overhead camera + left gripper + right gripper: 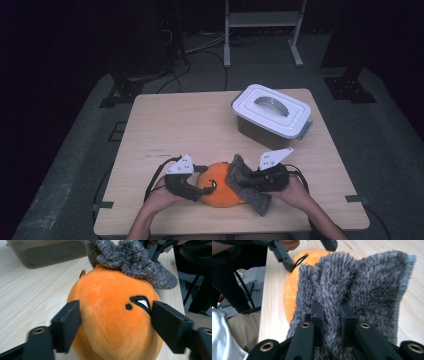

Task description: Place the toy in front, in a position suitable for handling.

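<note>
1. Down at the near edge of the light wooden table [165, 125] lies an orange plush toy [218, 190], round, with a stitched black eye.
2. One side of the toy is under a grey fuzzy cloth [245, 182], which rests on it and on the table beside it.
3. Wide-spread jaws of the left gripper [200, 187] sit on either side of the toy; in the left gripper view [115, 315] both jaws touch the plush.
4. Pinched between the narrow-set jaws of the right gripper [252, 180] is a fold of the cloth, seen close in the right gripper view [331, 315].
5. Farther back on the right of the table stands a grey box [272, 116] with a white lid and a handle, well apart from the toy.
6. Around the table the room is dark, with grey carpet [390, 150], black stand feet [350, 89], cables [172, 80] and a pale metal frame [262, 30] at the back.
</note>
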